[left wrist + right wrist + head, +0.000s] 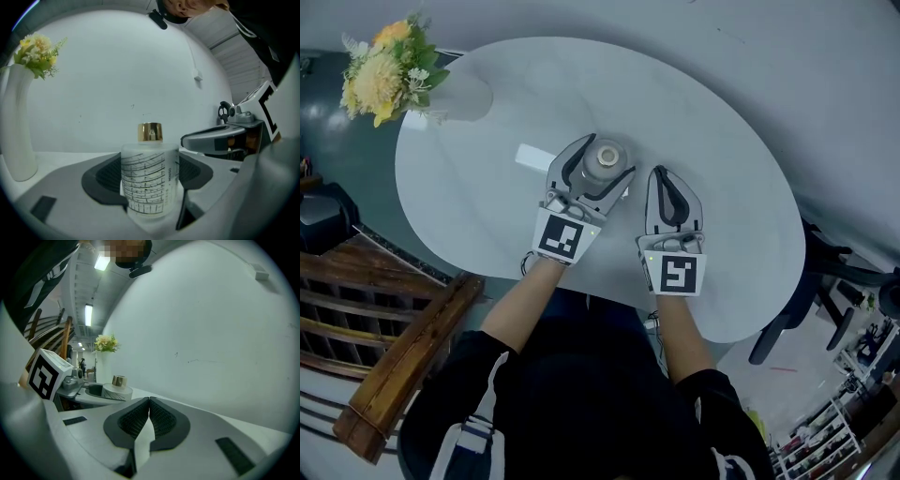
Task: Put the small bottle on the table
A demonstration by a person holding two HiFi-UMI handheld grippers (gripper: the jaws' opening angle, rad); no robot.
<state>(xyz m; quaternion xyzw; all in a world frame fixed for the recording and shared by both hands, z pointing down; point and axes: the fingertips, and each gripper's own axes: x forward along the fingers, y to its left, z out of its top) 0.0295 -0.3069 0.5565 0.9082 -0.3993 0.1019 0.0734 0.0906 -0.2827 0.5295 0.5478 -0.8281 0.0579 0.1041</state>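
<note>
A small frosted bottle [602, 161] with black line print and a gold cap [150, 132] stands upright between the jaws of my left gripper [607, 156], which is shut on it. This is above the middle of the white oval table [487, 197]. Whether its base touches the tabletop is hidden. In the left gripper view the bottle [150, 180] fills the gap between the dark pads [105, 180]. My right gripper [662, 173] lies just to the right of it, shut with nothing in it, and its pads [161, 418] meet. The right gripper view shows the bottle [117, 390] at its left.
A white vase [464, 94] with yellow flowers [384, 66] stands at the table's far left edge. A flat white card [534, 157] lies left of the bottle. A wooden railing [403, 356] runs at the lower left, and a dark chair [825, 272] stands at the right.
</note>
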